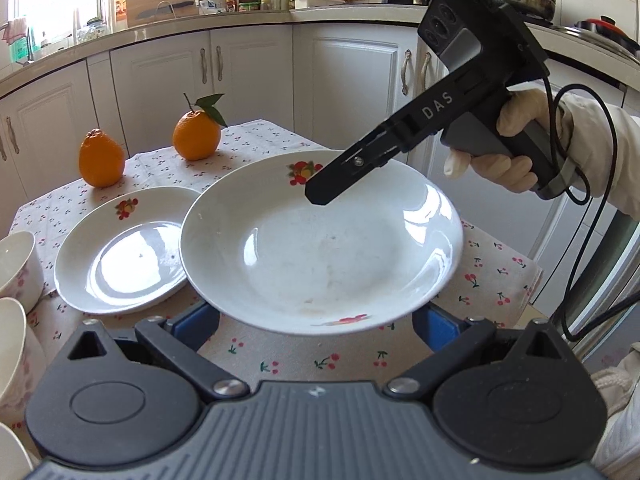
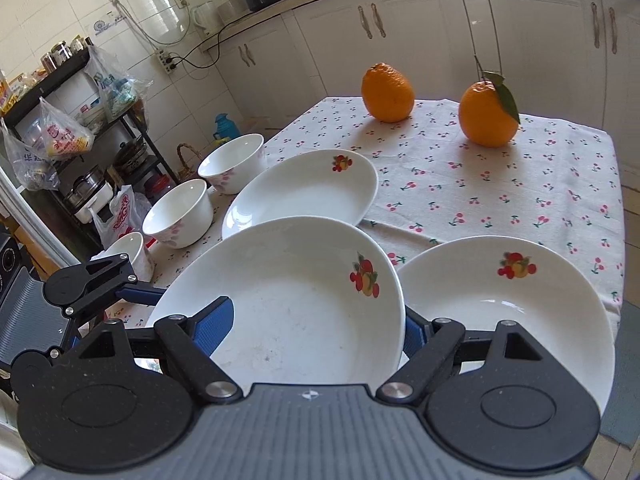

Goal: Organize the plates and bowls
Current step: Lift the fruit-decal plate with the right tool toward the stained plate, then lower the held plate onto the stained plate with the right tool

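Observation:
A white plate with fruit prints (image 1: 320,248) is held tilted above the cherry-print tablecloth; it also shows in the right wrist view (image 2: 296,296). My right gripper (image 2: 316,332) is shut on its rim, one blue pad (image 2: 214,330) over the inside, the other under it; its fingers also show in the left wrist view (image 1: 320,192). My left gripper (image 1: 316,320) sits under the plate's near edge with jaws spread wide, and shows in the right wrist view (image 2: 92,284). A second plate (image 1: 120,252) (image 2: 304,192) lies left of it. A third plate (image 2: 508,312) lies to the right.
Three white bowls (image 2: 180,212) (image 2: 234,162) (image 2: 128,252) stand along the table's left edge. Two oranges (image 2: 387,92) (image 2: 488,116) sit at the far side. White kitchen cabinets (image 1: 252,76) surround the table. A shelf rack with bags (image 2: 80,128) stands left.

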A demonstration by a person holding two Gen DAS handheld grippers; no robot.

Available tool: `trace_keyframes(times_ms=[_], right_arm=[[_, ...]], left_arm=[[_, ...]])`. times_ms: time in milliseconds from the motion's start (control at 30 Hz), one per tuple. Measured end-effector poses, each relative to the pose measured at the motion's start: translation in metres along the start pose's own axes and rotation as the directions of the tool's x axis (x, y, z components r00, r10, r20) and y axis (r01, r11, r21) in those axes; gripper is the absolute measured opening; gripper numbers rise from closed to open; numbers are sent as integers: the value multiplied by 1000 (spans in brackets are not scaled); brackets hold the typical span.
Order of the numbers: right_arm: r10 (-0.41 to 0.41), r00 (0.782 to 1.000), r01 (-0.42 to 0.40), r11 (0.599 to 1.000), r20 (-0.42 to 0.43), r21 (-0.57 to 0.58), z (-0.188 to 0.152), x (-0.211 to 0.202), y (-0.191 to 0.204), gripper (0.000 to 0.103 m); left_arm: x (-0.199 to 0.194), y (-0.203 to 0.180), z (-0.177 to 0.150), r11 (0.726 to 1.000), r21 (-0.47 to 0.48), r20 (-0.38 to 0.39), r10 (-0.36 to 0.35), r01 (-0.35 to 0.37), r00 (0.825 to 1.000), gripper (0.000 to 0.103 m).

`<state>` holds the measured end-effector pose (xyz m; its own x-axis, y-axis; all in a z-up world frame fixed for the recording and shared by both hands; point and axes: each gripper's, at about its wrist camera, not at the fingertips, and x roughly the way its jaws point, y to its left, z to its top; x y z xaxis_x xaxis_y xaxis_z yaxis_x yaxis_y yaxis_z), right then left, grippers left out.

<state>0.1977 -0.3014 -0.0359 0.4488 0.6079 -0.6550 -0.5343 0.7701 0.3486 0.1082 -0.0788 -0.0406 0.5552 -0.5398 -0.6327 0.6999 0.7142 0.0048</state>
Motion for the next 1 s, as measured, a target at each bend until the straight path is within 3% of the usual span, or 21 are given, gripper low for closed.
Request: trace_keyframes(times_ms=[500, 1000], right_arm=[[-64, 997, 60, 995, 45, 83, -11, -29, -59, 88], [-98, 994, 90, 988, 58, 128, -19, -30, -87, 89]], left_arm=[[56, -15, 36, 996, 63, -31, -63, 65, 998, 102], [78, -22, 49, 994, 84, -36, -70, 73, 997, 102]])
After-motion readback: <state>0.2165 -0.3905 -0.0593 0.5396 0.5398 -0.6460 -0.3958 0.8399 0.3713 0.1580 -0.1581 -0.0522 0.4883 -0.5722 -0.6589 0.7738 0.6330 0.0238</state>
